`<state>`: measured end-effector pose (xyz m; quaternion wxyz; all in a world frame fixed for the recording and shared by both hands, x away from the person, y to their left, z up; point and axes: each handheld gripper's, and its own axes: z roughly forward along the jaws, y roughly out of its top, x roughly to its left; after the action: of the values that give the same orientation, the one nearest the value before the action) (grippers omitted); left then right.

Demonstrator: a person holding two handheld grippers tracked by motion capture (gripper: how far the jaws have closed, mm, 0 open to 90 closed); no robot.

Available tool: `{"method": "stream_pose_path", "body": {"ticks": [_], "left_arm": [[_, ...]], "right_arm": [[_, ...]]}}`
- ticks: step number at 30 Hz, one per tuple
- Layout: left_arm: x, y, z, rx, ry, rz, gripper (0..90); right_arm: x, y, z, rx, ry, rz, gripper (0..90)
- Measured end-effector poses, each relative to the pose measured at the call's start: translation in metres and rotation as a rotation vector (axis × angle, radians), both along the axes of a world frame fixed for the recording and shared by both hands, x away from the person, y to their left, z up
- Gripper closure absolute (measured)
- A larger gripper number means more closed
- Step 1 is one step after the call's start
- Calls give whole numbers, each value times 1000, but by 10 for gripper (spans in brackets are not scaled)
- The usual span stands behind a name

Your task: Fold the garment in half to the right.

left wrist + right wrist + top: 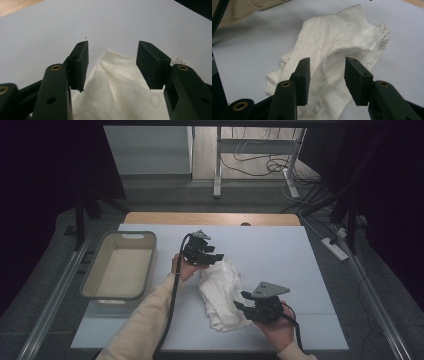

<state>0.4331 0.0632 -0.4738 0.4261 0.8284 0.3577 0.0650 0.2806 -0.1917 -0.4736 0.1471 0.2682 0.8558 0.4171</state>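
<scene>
Black jaws of the right gripper [327, 77] stand parted above a crumpled white cloth [222, 295] mid-table — nothing pinched. Left gripper [112, 62] likewise gapes over its far edge; the cloth's folds hide its shape.

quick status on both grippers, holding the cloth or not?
Left gripper: open, jaws apart above the white cloth, nothing pinched.
Right gripper: open, jaws straddling a fold of the cloth, pads not pressing on it.

Lower part of the white cloth [117, 87] behind the left tongs [112, 65], label print illegible.
</scene>
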Motion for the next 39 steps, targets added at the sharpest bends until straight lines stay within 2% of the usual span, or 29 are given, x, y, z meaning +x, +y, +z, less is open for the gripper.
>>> {"method": "stream_pose_path", "body": {"ticks": [1,2,4,6,10,15,21,29,31,33,35,37,38,39], "left_arm": [[0,0,0,0,0,0,434],[-1,1,0,5,0,4,432],[-2,4,-1,9,-1,16,431],[-3,6,-1,10,-2,21,431],[-4,7,-2,13,-1,23,432],[-4,5,-3,17,2,13,434],[-4,2,-4,23,0,6,431],[-3,1,-5,31,6,6,430],[-3,1,-5,32,5,5,431],[-3,1,-5,32,3,4,430],[-4,1,-4,33,1,3,431],[-4,2,-4,31,0,4,430],[-4,2,-4,31,0,4,430],[-4,2,-4,32,1,5,430]], "right_arm": [[0,0,0,0,0,0,576],[6,3,-5,-26,27,16,646],[9,3,-9,-42,57,30,748],[11,4,-11,-57,73,41,836],[13,3,-12,-70,81,49,868],[11,-4,-17,-77,110,38,854],[15,-13,-27,-117,158,11,856],[13,-21,-32,-140,172,4,854],[12,-22,-30,-139,163,13,801],[11,-21,-25,-130,133,3,711],[10,-21,-19,-99,102,8,636],[8,-20,-13,-60,82,40,599],[8,-20,-13,-60,82,40,599],[4,-17,-10,-40,68,78,574]]}}
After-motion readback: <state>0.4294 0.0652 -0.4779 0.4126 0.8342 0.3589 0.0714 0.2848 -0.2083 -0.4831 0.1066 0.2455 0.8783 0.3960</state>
